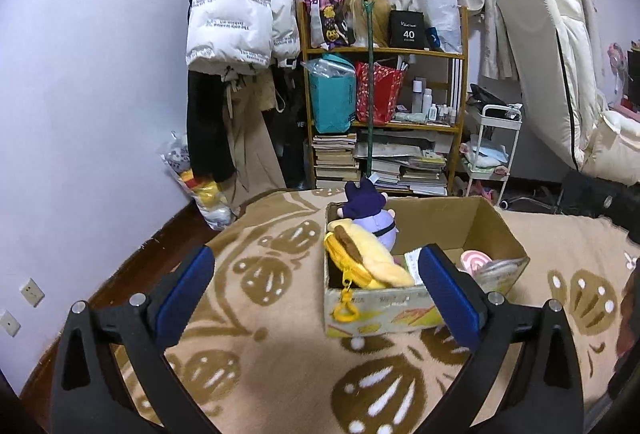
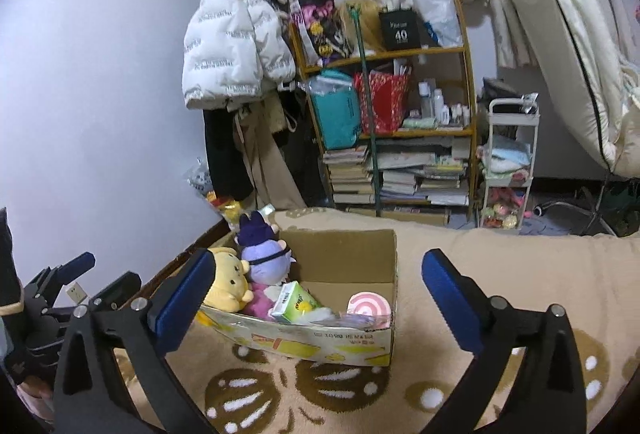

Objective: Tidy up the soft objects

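Note:
An open cardboard box (image 1: 380,310) (image 2: 320,342) stands on the beige patterned blanket (image 1: 280,374). Inside it lie a yellow bear plush (image 1: 360,258) (image 2: 228,278), a purple plush (image 1: 376,222) (image 2: 266,258), a green tissue pack (image 2: 294,300) and a pink swirl toy (image 1: 474,262) (image 2: 368,308). My left gripper (image 1: 316,258) hangs open just before the box's near left corner, with nothing held. My right gripper (image 2: 318,260) is open too, its blue pads (image 2: 184,298) straddling the box from in front, empty. The left gripper (image 2: 60,278) also shows at the left edge of the right wrist view.
Behind the bed stand a wooden shelf (image 1: 384,114) with bags and books, a white puffer jacket (image 1: 240,6) on a rack, a white cart (image 1: 496,154) and a leaning mattress (image 1: 560,54). A plastic bag of toys (image 1: 200,186) sits on the floor by the wall.

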`<state>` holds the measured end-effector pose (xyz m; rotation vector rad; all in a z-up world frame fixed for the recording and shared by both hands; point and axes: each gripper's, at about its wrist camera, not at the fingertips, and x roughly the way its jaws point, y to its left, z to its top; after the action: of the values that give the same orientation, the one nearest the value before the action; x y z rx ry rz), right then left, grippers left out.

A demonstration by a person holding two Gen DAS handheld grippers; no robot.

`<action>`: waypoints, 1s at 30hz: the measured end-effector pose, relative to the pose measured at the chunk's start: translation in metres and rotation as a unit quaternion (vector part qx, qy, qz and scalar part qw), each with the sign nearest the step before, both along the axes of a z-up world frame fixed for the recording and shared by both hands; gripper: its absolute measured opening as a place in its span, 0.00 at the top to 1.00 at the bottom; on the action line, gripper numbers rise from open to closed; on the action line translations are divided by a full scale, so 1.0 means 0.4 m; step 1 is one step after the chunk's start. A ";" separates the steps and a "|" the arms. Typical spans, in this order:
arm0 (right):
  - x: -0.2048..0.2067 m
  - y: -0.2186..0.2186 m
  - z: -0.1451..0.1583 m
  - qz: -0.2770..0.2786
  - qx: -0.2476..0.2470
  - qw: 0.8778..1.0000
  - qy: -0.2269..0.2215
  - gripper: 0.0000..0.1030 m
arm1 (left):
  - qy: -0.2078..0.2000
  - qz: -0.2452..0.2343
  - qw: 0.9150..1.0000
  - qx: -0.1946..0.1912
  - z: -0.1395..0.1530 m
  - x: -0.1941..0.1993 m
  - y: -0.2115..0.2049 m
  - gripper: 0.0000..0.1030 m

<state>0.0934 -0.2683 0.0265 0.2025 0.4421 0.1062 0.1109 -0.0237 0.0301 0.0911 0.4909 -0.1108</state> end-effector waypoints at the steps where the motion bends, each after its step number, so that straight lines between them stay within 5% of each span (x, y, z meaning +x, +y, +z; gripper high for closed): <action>1: -0.013 0.002 0.008 0.000 -0.002 1.000 -0.003 0.00 | -0.003 0.001 1.000 0.003 0.003 -0.014 0.004 0.02; 18: -0.189 0.022 0.065 -0.009 -0.023 0.999 -0.036 0.00 | -0.042 0.012 0.999 0.022 0.056 -0.185 0.056 0.01; 30: -0.224 0.005 0.034 -0.021 -0.029 0.999 -0.035 0.00 | -0.050 0.018 0.998 0.041 0.022 -0.224 0.049 0.01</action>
<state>0.0037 -0.2664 0.0400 0.1498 0.3696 0.0586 0.0214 -0.0041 0.0387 0.1681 0.3967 -0.0512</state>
